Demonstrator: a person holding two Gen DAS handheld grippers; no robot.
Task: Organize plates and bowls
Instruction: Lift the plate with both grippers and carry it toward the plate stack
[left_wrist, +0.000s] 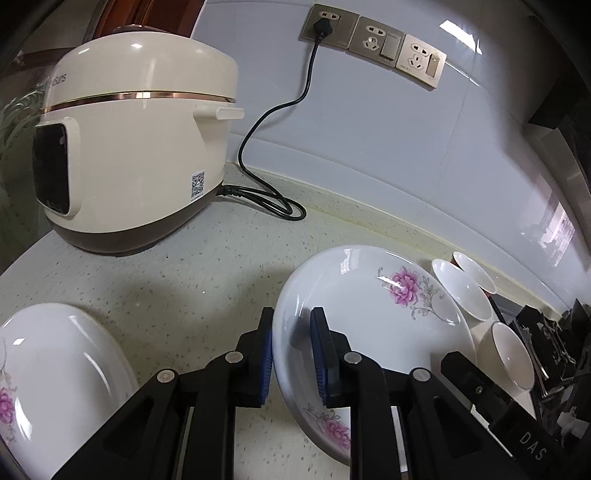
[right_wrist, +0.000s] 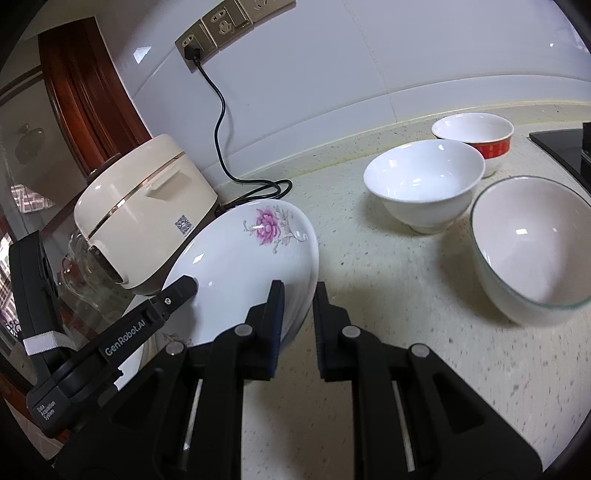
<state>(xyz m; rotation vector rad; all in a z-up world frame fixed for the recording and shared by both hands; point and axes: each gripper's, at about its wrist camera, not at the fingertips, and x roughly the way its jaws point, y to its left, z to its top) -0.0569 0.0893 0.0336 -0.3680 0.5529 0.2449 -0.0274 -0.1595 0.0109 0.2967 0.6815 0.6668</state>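
The flowered plate (left_wrist: 369, 314) is pinched at opposite rims by the left gripper (left_wrist: 291, 354) and right gripper (right_wrist: 298, 325), held tilted above the speckled worktop (right_wrist: 388, 266), beside three bowls (right_wrist: 424, 181).

Left tongs (left_wrist: 291, 341) pinched narrow on a rim, blue pads (left_wrist: 266, 363) either side, pointing forward and somewhat down. Right tongs (right_wrist: 298, 317) likewise clamped near-shut on the opposite rim (same downward tilt). Each showing in the other's view, black arms angled inward.
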